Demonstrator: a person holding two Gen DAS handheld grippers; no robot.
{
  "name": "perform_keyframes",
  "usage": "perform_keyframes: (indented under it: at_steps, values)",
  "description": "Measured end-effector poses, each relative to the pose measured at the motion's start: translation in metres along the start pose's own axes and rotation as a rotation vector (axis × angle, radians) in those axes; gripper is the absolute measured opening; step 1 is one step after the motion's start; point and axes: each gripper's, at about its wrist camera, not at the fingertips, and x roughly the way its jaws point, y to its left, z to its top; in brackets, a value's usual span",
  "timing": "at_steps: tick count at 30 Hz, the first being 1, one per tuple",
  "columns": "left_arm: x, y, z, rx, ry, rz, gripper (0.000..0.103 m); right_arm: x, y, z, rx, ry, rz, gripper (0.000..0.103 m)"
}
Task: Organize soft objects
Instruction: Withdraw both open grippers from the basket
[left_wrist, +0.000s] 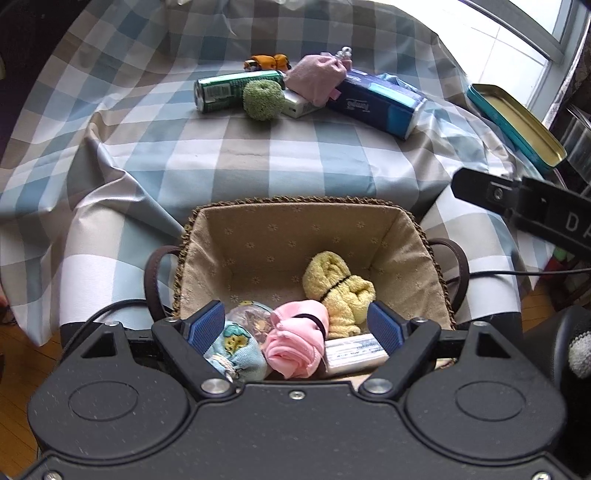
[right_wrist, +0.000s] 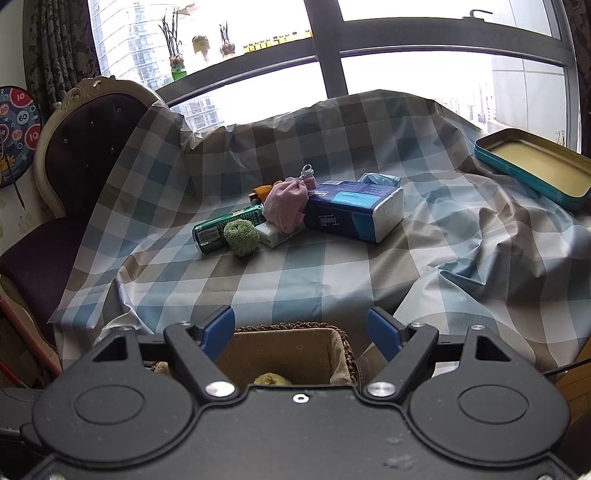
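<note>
A woven basket (left_wrist: 295, 201) with a beige lining stands at the table's near edge. In it lie a yellow towel roll (left_wrist: 336, 284), a pink cloth roll (left_wrist: 295, 339), a light blue sock (left_wrist: 236, 343) and a white tissue pack (left_wrist: 354, 354). My left gripper (left_wrist: 295, 325) hangs open just above these, and its pads press on nothing. My right gripper (right_wrist: 301, 328) is open and empty over the basket's (right_wrist: 295, 354) right side. Farther back on the checked cloth lie a green fuzzy ball (right_wrist: 242, 232) and a pink cloth pouch (right_wrist: 286, 205).
Beside the ball lie a green can (right_wrist: 221, 227), a small white pack (right_wrist: 275, 234), a blue Tempo tissue pack (right_wrist: 354, 210) and an orange toy (left_wrist: 267, 62). A teal tin (right_wrist: 532, 170) sits at the right edge. A dark chair (right_wrist: 92, 147) stands on the left.
</note>
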Motion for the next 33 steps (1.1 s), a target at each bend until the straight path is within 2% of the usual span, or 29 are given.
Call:
perform_keyframes:
  at_steps: [3, 10, 16, 18, 25, 33]
  values:
    - [-0.004, 0.007, 0.003, -0.029, -0.039, 0.055, 0.080, 0.002, 0.000, -0.002, -0.001, 0.013, -0.001, 0.079]
    - [-0.005, 0.024, 0.008, -0.090, -0.086, 0.121, 0.081, 0.011, 0.002, -0.007, -0.012, 0.057, -0.008, 0.080]
    - [0.001, 0.027, 0.017, -0.056, -0.122, 0.191, 0.084, 0.027, 0.005, -0.013, -0.026, 0.111, -0.015, 0.081]
    - [0.004, 0.028, 0.023, -0.040, -0.139, 0.211, 0.090, 0.035, 0.006, -0.015, -0.033, 0.132, -0.019, 0.081]
    - [0.019, 0.035, 0.051, -0.024, -0.153, 0.221, 0.091, 0.063, 0.000, -0.008, -0.035, 0.182, -0.041, 0.081]
    - [0.036, 0.042, 0.081, -0.023, -0.158, 0.216, 0.091, 0.094, -0.012, 0.025, -0.023, 0.166, -0.069, 0.081]
